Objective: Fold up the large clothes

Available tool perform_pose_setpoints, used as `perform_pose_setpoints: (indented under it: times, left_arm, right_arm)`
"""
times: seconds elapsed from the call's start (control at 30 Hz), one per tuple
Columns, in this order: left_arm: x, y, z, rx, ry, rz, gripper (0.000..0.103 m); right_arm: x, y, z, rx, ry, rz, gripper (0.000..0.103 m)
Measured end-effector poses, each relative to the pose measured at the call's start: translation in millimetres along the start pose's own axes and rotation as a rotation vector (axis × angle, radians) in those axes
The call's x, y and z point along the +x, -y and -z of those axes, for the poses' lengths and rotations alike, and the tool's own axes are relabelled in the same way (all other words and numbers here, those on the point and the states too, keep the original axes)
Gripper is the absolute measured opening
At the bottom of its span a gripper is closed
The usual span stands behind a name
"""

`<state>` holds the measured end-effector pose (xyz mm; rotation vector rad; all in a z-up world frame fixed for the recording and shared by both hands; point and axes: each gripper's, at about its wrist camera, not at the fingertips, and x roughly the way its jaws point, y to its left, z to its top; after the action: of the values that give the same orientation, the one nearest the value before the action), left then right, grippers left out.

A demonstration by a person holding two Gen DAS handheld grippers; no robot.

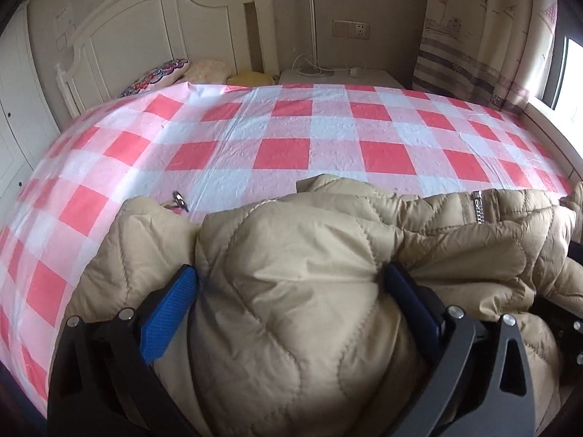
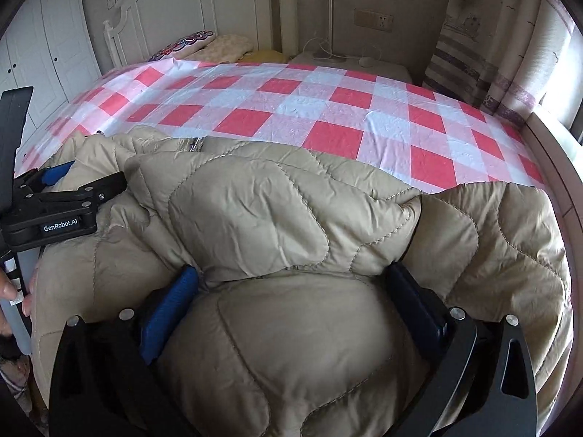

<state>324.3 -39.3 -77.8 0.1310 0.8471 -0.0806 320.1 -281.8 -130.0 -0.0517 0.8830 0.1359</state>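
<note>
1. Jacket [image 1: 309,255] first: the tan quilted coat lies bunched on the near edge of the bed, on the red-and-white checked sheet [image 1: 284,138], filling the lower half of both my views.
2. On my left gripper [image 1: 291,280], the jaws stand wide apart with a fat fold of the padding bulging up between the two blue pads [image 1: 171,313]; both pads press against the fabric on either side.
3. On my right gripper [image 2: 295,280], I see the same: jaws spread wide, a thick roll of the coat wedged between them, pads touching the fabric at both sides.
4. From the right wrist view, the left gripper shows at the left edge, lying across the coat's left part.
5. A small metal zipper pull [image 1: 179,198] rests on the sheet just beside the coat's upper left edge.
6. At the far end I see the white headboard [image 1: 164,29], a patterned pillow [image 1: 160,74], a nightstand [image 1: 339,74] and a curtain [image 1: 484,36] to the right.
</note>
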Motion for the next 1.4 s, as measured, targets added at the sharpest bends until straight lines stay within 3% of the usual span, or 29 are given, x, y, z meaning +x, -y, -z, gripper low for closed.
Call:
perform_pose_setpoints:
  times: [0.13, 0.2, 0.3, 0.33, 0.4, 0.47, 0.5, 0.57, 0.7, 0.77, 0.87, 0.93, 0.97, 1.0, 1.03, 1.1, 1.23, 1.33, 1.4]
  left_arm:
    - [-7.6, 0.4, -6.0, -0.011, -0.004, 0.007, 0.101]
    - [-7.8, -0.4, -7.2, -0.018, -0.002, 0.010, 0.101]
    - [-8.2, -4.9, -7.6, -0.041, -0.002, 0.029, 0.101]
    - [-8.5, -5.9, -7.6, -0.046, -0.001, 0.032, 0.101]
    - [-9.2, -6.7, -7.2, -0.051, 0.003, 0.033, 0.101]
    - [-9.3, -9.6, -7.3, -0.063, 0.004, 0.042, 0.101]
    - [-9.8, -11.3, -7.4, -0.074, 0.007, 0.054, 0.101]
    - [-6.4, -15.6, -7.2, -0.095, -0.007, 0.056, 0.101]
    - [-4.9, -17.4, -7.8, -0.103, -0.012, 0.065, 0.101]
    - [-5.0, -18.3, -7.3, -0.107, -0.010, 0.069, 0.101]
    - [-4.8, -18.0, -7.0, -0.109, -0.010, 0.069, 0.101]
    - [-4.7, -18.6, -6.6, -0.108, -0.010, 0.068, 0.101]
    - [-4.9, -18.7, -6.6, -0.109, -0.009, 0.074, 0.101]
    - [-5.7, -19.6, -6.5, -0.112, -0.003, 0.087, 0.101]
    - [-5.0, -19.4, -5.8, -0.110, -0.006, 0.078, 0.101]
    - [-4.7, -18.3, -6.2, -0.107, -0.009, 0.071, 0.101]
    - [-3.8, -18.3, -6.3, -0.107, -0.014, 0.070, 0.101]
    - [-2.4, -18.9, -6.8, -0.111, -0.019, 0.072, 0.101]
    - [-2.9, -19.1, -6.4, -0.111, -0.016, 0.072, 0.101]
  right_arm:
    - [-11.5, -3.1, -5.9, 0.024, -0.013, 0.034, 0.098]
    - [-32.3, -10.7, -14.4, 0.013, 0.057, 0.056, 0.096]
    - [-69.2, -35.4, -35.4, -0.063, 0.234, 0.083, 0.087]
    - [-69.7, -40.9, -41.1, -0.083, 0.247, 0.105, 0.085]
    - [-45.6, -49.1, -53.4, -0.127, 0.204, 0.172, 0.081]
    - [7.6, -44.6, -52.4, -0.156, 0.053, 0.228, 0.079]
    - [32.1, -36.1, -47.7, -0.125, -0.009, 0.188, 0.079]
    - [31.1, -21.6, -53.8, -0.044, 0.003, 0.133, 0.077]
    - [5.7, -14.7, -58.7, -0.029, 0.018, 0.103, 0.077]
    - [-27.3, 2.0, -56.5, 0.014, 0.098, 0.084, 0.086]
    - [-51.1, 40.4, -40.2, 0.054, 0.150, 0.217, 0.093]
    - [-33.0, 74.9, -21.2, 0.103, 0.075, 0.302, 0.094]
    - [-10.3, 100.9, -4.9, 0.184, -0.014, 0.235, 0.095]
    - [9.6, 127.7, 11.9, 0.333, -0.088, 0.052, 0.099]
    - [3.5, 137.6, 15.7, 0.383, -0.031, -0.006, 0.094]
    - [-9.1, 146.5, 13.7, 0.436, -0.009, 0.015, 0.094]
    - [-52.0, 115.6, 1.6, 0.336, 0.117, 0.155, 0.094]
    - [-91.9, 61.9, -7.5, 0.202, 0.240, 0.102, 0.095]
    - [-98.2, 15.6, -10.7, 0.064, 0.259, 0.046, 0.098]
